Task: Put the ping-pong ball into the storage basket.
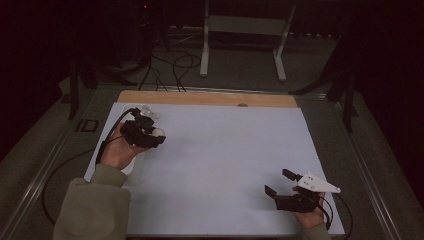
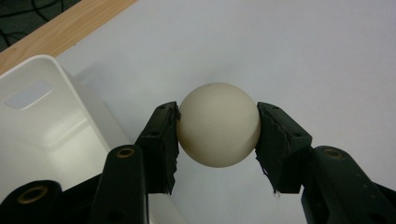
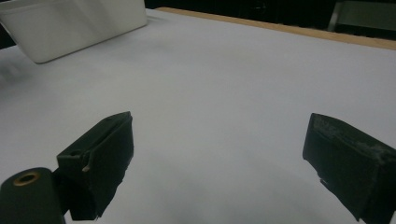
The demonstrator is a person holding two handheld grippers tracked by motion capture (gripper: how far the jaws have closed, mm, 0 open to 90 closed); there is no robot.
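My left gripper (image 2: 217, 133) pinches cream ball (image 2: 218, 125) across middle, no slip, white bin (image 2: 44, 116) at its nine o'clock for drop. Right gripper (image 3: 219, 154) spread, idle over bench (image 3: 224, 79).

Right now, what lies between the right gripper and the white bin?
Nothing: in the right gripper view, bare white table runs from the open right gripper to the white bin.

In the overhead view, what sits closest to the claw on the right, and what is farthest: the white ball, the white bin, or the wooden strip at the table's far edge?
From the right claw, near the table's lower right corner:
1. White ball, in the left claw, across the table to the left.
2. White bin, at the left edge under that hand; too close to the ball to call firmly.
3. Wooden strip, along the far edge.
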